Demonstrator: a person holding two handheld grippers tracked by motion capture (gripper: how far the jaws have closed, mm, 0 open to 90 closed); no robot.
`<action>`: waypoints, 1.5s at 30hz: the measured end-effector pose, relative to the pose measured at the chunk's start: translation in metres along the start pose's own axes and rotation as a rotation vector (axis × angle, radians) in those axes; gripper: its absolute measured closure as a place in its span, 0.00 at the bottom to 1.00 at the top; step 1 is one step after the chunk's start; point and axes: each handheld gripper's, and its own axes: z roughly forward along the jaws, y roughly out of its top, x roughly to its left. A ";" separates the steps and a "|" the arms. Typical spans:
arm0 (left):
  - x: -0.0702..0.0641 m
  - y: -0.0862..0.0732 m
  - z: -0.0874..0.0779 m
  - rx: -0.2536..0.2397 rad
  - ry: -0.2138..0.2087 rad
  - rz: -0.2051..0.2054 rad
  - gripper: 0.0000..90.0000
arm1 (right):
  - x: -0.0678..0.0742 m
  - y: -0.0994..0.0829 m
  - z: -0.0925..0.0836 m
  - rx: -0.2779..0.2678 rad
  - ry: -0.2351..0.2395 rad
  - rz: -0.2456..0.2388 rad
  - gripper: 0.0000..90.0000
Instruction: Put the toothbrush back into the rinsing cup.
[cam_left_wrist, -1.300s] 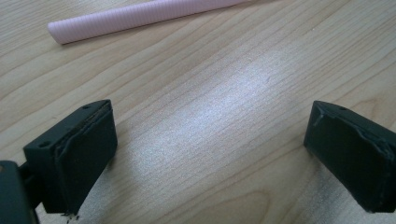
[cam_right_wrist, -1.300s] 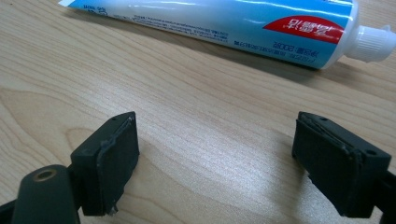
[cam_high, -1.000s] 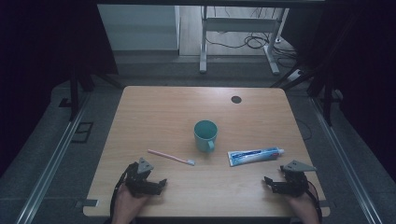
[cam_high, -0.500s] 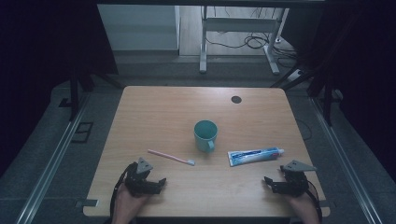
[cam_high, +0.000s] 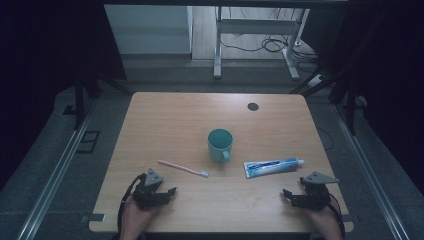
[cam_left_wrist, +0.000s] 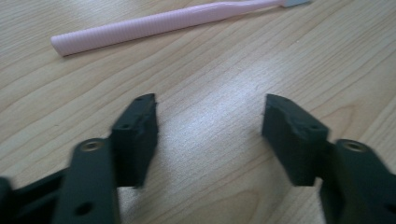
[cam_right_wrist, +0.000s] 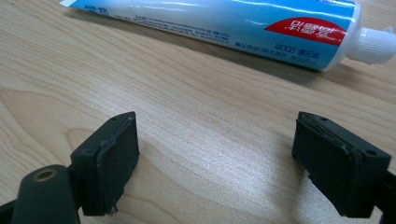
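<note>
Teal cup between toothbrush, toothpaste

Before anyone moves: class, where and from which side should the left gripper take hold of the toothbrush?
Grip the toothbrush mid-handle, coming straight down from above with the jaws across its width. It lies flat on the table, long and thin, bristles toward the cup. The left gripper, open with nothing between its jaws, sits just near of it.

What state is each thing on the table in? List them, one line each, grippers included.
Toothbrush: flat on the table, untouched.
Cup: upright, handle toward the person.
Toothpaste tube: lying flat, cap on.
Left gripper: jaws apart and just been closing, nothing between them, toothbrush ahead.
Right gripper: jaws wide open, nothing between them, tube ahead.
</note>
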 end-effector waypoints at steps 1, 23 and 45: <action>0.000 0.000 0.000 0.001 -0.008 -0.002 0.48 | 0.000 0.000 0.000 0.000 0.000 0.000 0.16; 0.015 0.025 -0.008 0.054 -0.093 0.002 0.99 | 0.000 0.000 0.000 0.001 0.001 -0.002 0.16; 0.069 0.086 0.023 0.154 -0.047 -0.022 0.98 | 0.000 0.001 0.001 -0.001 0.002 -0.001 0.16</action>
